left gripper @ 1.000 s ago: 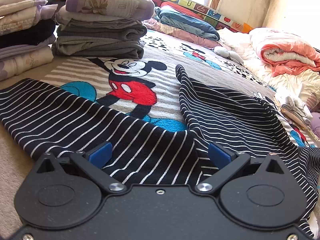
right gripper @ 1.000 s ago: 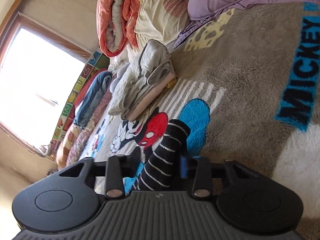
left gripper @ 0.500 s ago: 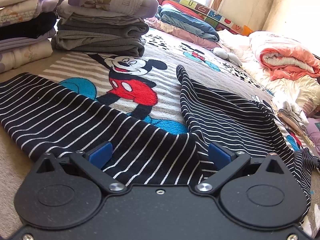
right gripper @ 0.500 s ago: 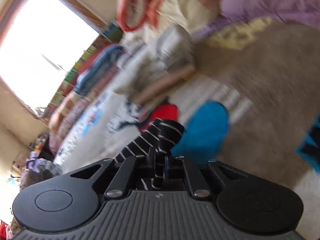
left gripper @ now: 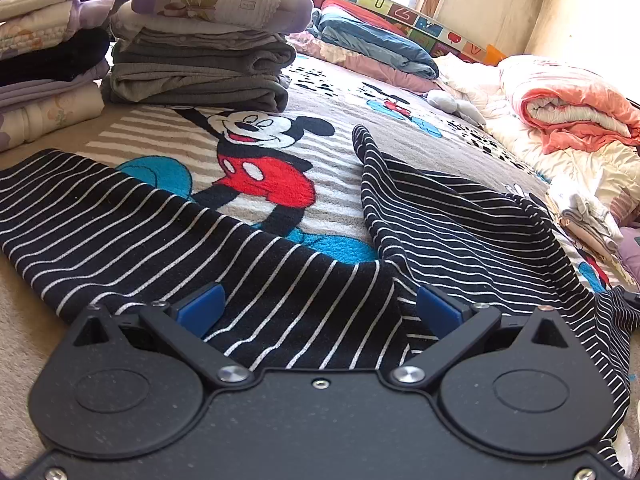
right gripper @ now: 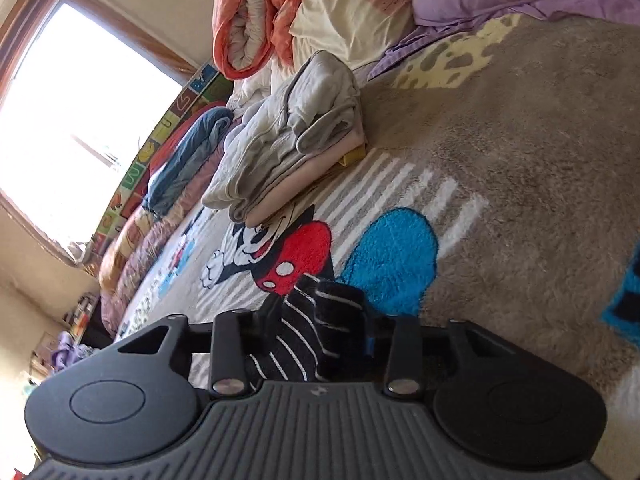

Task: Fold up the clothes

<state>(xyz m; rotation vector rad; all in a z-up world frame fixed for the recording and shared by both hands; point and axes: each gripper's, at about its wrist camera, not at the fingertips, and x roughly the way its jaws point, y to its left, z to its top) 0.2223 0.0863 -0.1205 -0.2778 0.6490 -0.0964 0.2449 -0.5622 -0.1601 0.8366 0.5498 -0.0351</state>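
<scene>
Stripes fill the gap in the right claw (right gripper: 316, 344): a bunched end of the black-and-white striped garment (left gripper: 168, 240) sits pinched between its nearly closed fingers, so this hand has firm hold of the cloth. The grip looks chosen to carry that end across for a fold, since a bunched edge is easy to lift without slipping.

The left claw (left gripper: 318, 310) stands wide open over the same garment, its blue pads (left gripper: 200, 308) apart and pressing on nothing. It hovers low above the middle of the cloth, probably waiting to pin or pick a second point once the other end is brought over.

Landmark for the rest is the cartoon mouse (left gripper: 260, 152) printed on the bed blanket (left gripper: 340, 108). The garment lies spread just in front of the mouse, one flat part to its left and a raised, peaked part to its right, lifted that way because the right hand is pulling on it. Behind the mouse sits a pile of folded grey clothes (left gripper: 200, 76), likely finished work. To the right of the mouse, well apart, an orange quilt (left gripper: 572, 112) is rolled up out of the way. The fold itself seems barely begun.
</scene>
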